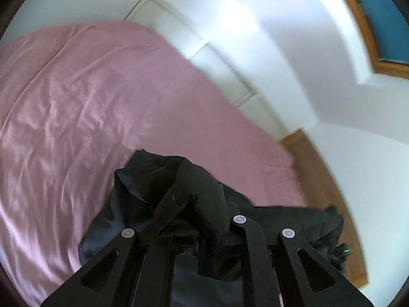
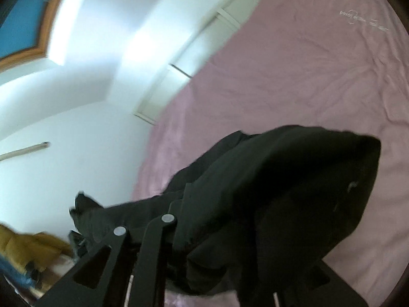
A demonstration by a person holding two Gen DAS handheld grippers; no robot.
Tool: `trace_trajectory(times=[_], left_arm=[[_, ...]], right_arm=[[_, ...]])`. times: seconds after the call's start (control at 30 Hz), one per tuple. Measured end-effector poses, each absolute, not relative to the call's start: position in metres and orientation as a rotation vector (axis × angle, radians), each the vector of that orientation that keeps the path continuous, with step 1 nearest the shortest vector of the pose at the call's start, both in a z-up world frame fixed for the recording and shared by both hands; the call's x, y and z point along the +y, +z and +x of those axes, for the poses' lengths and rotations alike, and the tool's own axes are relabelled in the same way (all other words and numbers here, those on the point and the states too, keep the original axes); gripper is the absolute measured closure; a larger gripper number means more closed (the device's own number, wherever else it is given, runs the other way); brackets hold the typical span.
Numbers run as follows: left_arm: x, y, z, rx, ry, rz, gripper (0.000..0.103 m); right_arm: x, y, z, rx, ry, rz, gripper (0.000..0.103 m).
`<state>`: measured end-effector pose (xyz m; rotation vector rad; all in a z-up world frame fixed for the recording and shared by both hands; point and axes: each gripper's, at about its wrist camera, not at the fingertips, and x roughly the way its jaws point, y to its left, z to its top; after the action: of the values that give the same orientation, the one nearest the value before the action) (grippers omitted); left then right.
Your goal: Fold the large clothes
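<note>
The left tongs [image 1: 196,232] are clamped on a bunched fold of the black garment [image 1: 179,194]: in the left wrist view the cloth is pinched between the two inner arms and drapes over and in front of them, hiding the tips. From that grip the fabric falls away to the left onto the bed and stretches off to the right as a taut band that ends in a ragged dark edge near the frame's right side, where a small green light [image 1: 347,250] shows.

The right tongs [image 2: 217,230] are largely buried under the same black garment [image 2: 294,192]; only the arms on the left of that view are bare, and the rest is covered by cloth. Whether these tongs are pressed together on the fabric cannot be told, though the cloth lies thickly across them. The garment rises from there in a big dark mound with a small pale mark on it, and a strip runs off to the left towards a torn-looking end.

Under and beyond the garment lies the bed, covered with a wrinkled pink sheet [image 1: 76,102] with faint pale lettering [image 2: 363,20] near its far part. Past the bed edge are white panelled doors [image 1: 217,66], white walls, a wood-framed blue panel [image 1: 383,25] and brown floor [image 1: 319,179]. A mustard-coloured padded thing [image 2: 23,245] sits low in the right wrist view
</note>
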<state>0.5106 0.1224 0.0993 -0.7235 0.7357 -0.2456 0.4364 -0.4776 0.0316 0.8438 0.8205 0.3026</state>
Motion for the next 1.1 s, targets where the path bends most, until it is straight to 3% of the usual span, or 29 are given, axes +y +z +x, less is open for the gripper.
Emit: trace_trajectory(times=[0.17, 0.3, 0.37, 0.4, 0.43, 0.5, 0.67, 0.9, 0.97, 1.1], left_arm=[[0.111, 0.018, 0.615, 0.948, -0.119, -0.683, 0.085], [0.112, -0.028, 0.649, 1.022, -0.134, -0.758, 0.084], [0.122, -0.029, 0.649, 0.997, -0.163, -0.865, 0.073], [0.129, -0.028, 0.647, 0.978, -0.185, -0.935, 0.069], [0.135, -0.026, 0.644, 0.956, -0.205, -0.987, 0.06], [0.143, -0.014, 0.638, 0.914, -0.237, -1.039, 0.05], [0.157, 0.037, 0.629, 0.817, -0.242, -0.971, 0.032], [0.144, 0.102, 0.615, 0.78, -0.168, -0.634, 0.028], [0.108, 0.109, 0.607, 0.802, -0.166, -0.472, 0.027], [0.032, 0.104, 0.586, 0.811, -0.236, -0.271, 0.026]], right_arm=[[-0.468, -0.054, 0.527, 0.973, 0.18, 0.971, 0.081], [-0.471, -0.083, 0.543, 0.952, 0.189, 1.097, 0.074], [-0.481, -0.092, 0.542, 0.901, 0.197, 1.249, 0.056], [-0.486, -0.092, 0.54, 0.855, 0.219, 1.324, 0.032], [-0.489, -0.09, 0.536, 0.816, 0.235, 1.365, 0.017], [-0.497, -0.078, 0.529, 0.76, 0.224, 1.406, 0.008], [-0.506, -0.019, 0.516, 0.719, 0.223, 1.215, 0.006], [-0.449, 0.051, 0.504, 0.734, 0.263, 0.731, 0.005], [-0.4, 0.06, 0.503, 0.745, 0.29, 0.505, 0.005], [-0.356, 0.055, 0.495, 0.744, 0.305, 0.348, 0.005]])
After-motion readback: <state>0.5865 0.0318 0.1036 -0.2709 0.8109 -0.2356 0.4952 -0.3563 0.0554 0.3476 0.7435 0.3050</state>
